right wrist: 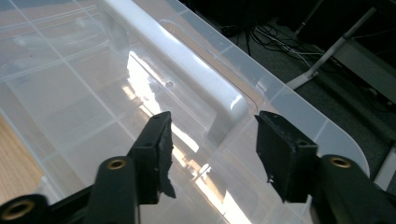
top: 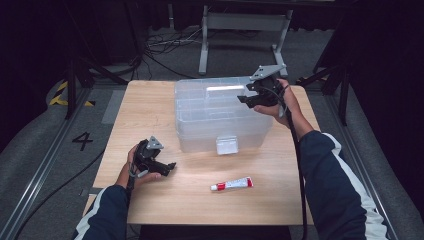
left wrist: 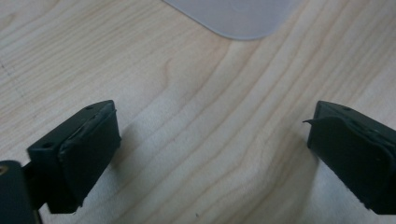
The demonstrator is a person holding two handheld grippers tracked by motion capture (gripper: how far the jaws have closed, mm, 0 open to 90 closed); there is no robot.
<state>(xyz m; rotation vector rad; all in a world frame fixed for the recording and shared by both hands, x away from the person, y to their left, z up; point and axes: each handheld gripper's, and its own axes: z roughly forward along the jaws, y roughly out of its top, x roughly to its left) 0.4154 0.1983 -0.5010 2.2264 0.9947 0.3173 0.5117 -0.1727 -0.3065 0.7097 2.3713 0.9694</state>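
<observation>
A clear plastic box (top: 220,112) is sitting on the far half of the wooden table (top: 150,102), lid shut, with a white latch (top: 226,145) facing the person on its near wall. The right gripper (top: 248,99) is hovering over the box's right far part, held in the person's right hand (top: 282,102). In the right gripper view its jaws are standing partly apart, pads touching nothing, with the end of the lid's white handle (right wrist: 187,60) lying just ahead of the gap between them. Nothing is lying between the pads and the handle; the lid's ribbed panels are showing below the jaws. The left gripper (top: 167,169) is resting low near the table's left near part, well apart from the box, in the left hand (top: 135,167). Its jaws are spread wide over bare wood, pinching nothing; a rounded corner of the box (left wrist: 233,18) is showing at the top of the left gripper view. A small white tube (top: 231,184) with a red cap is lying flat on the table in front of the box, near the latch side, to the right of the left gripper and apart from both grippers. Past the table's far edge, loose cables (top: 160,45) and a grey stand (top: 245,30) are sitting on the floor.
</observation>
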